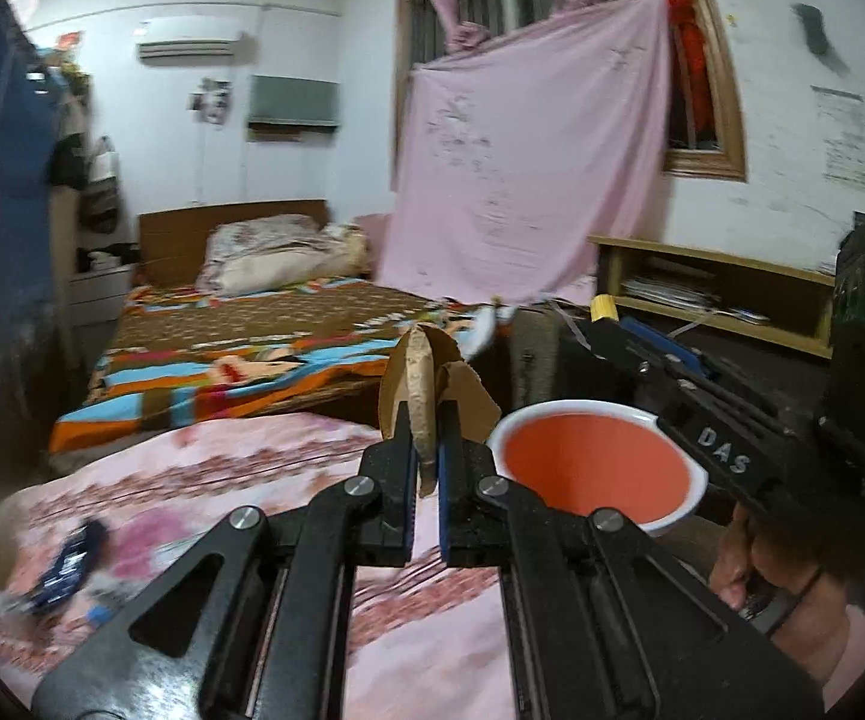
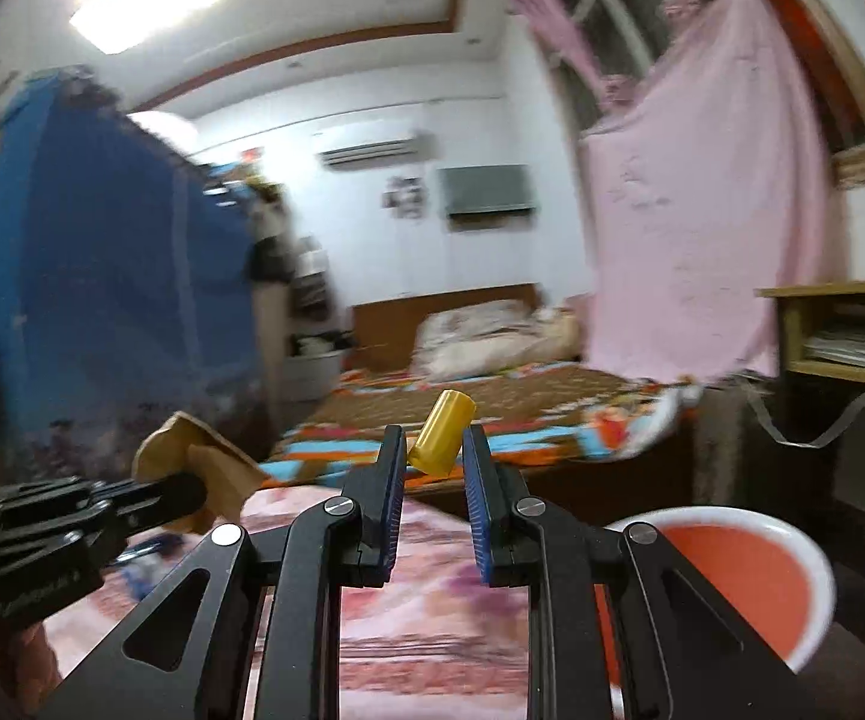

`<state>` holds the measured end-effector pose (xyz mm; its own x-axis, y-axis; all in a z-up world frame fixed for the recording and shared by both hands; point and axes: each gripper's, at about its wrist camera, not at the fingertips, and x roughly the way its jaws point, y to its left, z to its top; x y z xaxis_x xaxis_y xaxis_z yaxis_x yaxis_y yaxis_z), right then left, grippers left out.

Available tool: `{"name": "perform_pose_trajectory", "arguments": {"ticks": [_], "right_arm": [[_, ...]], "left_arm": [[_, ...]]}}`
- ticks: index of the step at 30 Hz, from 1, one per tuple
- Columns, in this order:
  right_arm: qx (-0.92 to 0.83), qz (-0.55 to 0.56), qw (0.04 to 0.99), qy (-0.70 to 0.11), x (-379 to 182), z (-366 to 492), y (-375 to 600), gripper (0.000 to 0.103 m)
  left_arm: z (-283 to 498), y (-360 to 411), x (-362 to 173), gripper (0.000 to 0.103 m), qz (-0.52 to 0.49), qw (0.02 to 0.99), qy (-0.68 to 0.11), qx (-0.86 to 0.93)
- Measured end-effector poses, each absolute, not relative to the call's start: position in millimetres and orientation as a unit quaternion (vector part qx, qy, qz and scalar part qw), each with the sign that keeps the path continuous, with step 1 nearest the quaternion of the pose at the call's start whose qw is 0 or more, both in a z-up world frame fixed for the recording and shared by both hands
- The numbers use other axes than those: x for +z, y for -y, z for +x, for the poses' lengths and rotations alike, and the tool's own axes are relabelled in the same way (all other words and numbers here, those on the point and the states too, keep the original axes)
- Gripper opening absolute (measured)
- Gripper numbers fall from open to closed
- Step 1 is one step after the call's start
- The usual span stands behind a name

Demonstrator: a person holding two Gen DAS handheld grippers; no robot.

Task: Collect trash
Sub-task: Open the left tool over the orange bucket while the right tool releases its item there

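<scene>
— What's the left gripper [image 1: 426, 450] got?

— A crumpled piece of brown cardboard [image 1: 432, 384], pinched flat between its jaws and held up in the air over the pink floral surface [image 1: 240, 468]. It's raised right beside the orange bowl [image 1: 597, 465], which I'd guess is serving as the trash bin.

— And the right one?

— The right gripper [image 2: 432, 450] has a small yellow cap [image 2: 441, 432] tilted between its jaws. They look closed on it by the cap's sides, so it's carried, not dropped. The bowl [image 2: 750, 570] sits low to its right, near the edge.

— So both are loaded?

— Seems so. Each holds one scrap high enough to clear the rim. More litter, a dark blue wrapper [image 1: 72, 564], lies on the surface off to the left, well apart from the bowl.

— Then dropping comes next?

— Probably, cardboard first; it's nearer.
</scene>
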<state>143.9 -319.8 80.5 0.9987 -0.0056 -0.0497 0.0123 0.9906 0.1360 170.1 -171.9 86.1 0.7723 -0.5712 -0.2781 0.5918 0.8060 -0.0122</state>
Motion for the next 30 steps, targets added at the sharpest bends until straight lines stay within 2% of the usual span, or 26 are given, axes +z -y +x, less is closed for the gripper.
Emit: {"name": "perform_pose_trajectory", "arguments": {"ticks": [10, 22, 26, 30], "right_arm": [[-0.123, 0.192, 0.970, -0.087, 51.2, 158.6, 408.7, 0.017], [-0.160, 0.248, 0.944, -0.146, 23.5, 160.6, 444.6, 0.018], [-0.160, 0.252, 0.941, -0.157, 23.3, 159.3, 442.0, 0.018], [-0.156, 0.248, 0.943, -0.157, 25.0, 156.9, 438.9, 0.020]], "left_arm": [[210.2, 249.6, 73.3, 0.000, 0.034, 0.898, -0.238, -0.368], [244.1, 301.7, 48.6, 0.000, 0.014, 0.850, -0.362, -0.381], [246.1, 294.9, 48.7, 0.014, -0.008, 0.849, -0.368, -0.379], [248.1, 287.2, 47.2, 0.019, -0.018, 0.853, -0.362, -0.376]]}}
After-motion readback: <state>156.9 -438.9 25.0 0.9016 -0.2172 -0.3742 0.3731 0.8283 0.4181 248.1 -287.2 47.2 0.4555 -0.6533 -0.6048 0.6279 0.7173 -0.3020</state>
